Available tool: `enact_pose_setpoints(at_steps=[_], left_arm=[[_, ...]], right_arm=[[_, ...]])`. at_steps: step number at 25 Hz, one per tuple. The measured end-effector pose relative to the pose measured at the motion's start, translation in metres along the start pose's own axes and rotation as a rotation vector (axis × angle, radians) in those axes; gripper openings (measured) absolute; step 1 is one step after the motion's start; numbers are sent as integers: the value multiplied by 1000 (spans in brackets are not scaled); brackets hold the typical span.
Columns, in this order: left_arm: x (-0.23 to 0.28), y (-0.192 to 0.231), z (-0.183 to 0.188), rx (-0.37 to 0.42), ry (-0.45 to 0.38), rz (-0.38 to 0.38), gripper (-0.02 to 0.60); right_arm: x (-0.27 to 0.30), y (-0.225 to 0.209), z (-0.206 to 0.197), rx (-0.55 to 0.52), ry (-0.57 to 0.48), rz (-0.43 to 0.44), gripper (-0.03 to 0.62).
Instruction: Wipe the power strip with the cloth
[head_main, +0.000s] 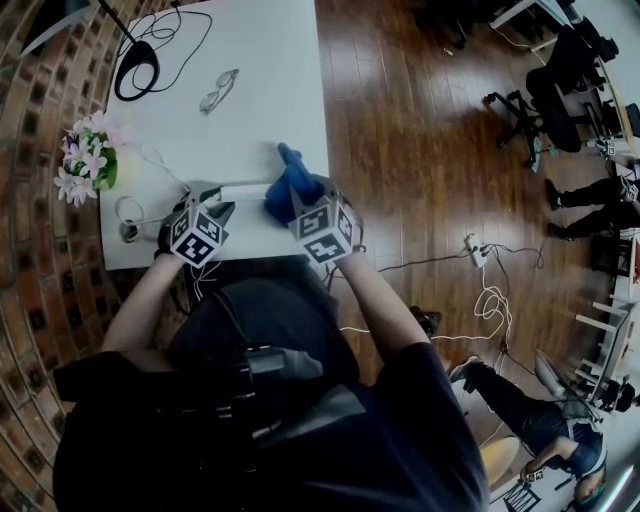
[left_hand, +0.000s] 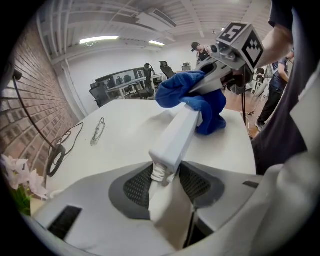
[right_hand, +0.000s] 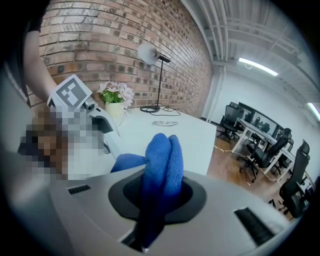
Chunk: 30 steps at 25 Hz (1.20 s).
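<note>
Well, a brown wood floor (head_main: 400, 150) spreads out beside a big white counter (head_main: 250, 60), and the counter stands next to a brick wall (head_main: 40, 200). A person (head_main: 270, 400) leans over the near edge of the counter with a gripper in each hand.

The left gripper (left_hand: 162, 177) has its jaws closed on one end of the power strip (left_hand: 177, 132). The long white power strip sticks out from those jaws and runs over the counter toward the right gripper (right_hand: 157, 192). The right gripper squeezes the blue cloth (right_hand: 161, 160) tight between its jaws, and the cloth bunches up there. The cloth hangs over the far end of the power strip and touches it.

Far back on the counter sits a black lamp (head_main: 135, 70). Pink and white flowers (head_main: 88, 155) stand by the left edge. A pair of glasses (head_main: 218, 90) lies near the lamp, well apart from the power strip.
</note>
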<state>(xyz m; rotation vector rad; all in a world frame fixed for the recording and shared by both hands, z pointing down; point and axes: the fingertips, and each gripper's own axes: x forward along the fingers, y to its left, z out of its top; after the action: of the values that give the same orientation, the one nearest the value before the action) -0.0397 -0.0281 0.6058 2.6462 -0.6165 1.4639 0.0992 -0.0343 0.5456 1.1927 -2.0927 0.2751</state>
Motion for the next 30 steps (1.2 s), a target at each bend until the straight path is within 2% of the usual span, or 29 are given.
enact_pose_setpoints(at_steps=[9,16,18,20,22,25,30], left_arm=[[0,2,1,-35,-6,6,179],[1,1,2,-28,-5,-8,178],[0,2,1,-29,-6,-8,178],[0,1,0,-36,-8,-6,178],[0,2,0,-38,-7,-6,176],[1,3,1,-33,-1,-12,173],[1,1,1,-33,3,-18,173]], right_arm=[[-9,-16,-11,26,32,-35,35],[-13,-26,-19,49,43,-62,35],[-12,-29,-38,24,135,-69,34],[-12,-24,-64,-44,224,-41,33],[-15,-20,-71,-37,209,-30,32],[-18,-29,-61,66,159,-62,32],[-18,-32,-43,2,161,-77,34]])
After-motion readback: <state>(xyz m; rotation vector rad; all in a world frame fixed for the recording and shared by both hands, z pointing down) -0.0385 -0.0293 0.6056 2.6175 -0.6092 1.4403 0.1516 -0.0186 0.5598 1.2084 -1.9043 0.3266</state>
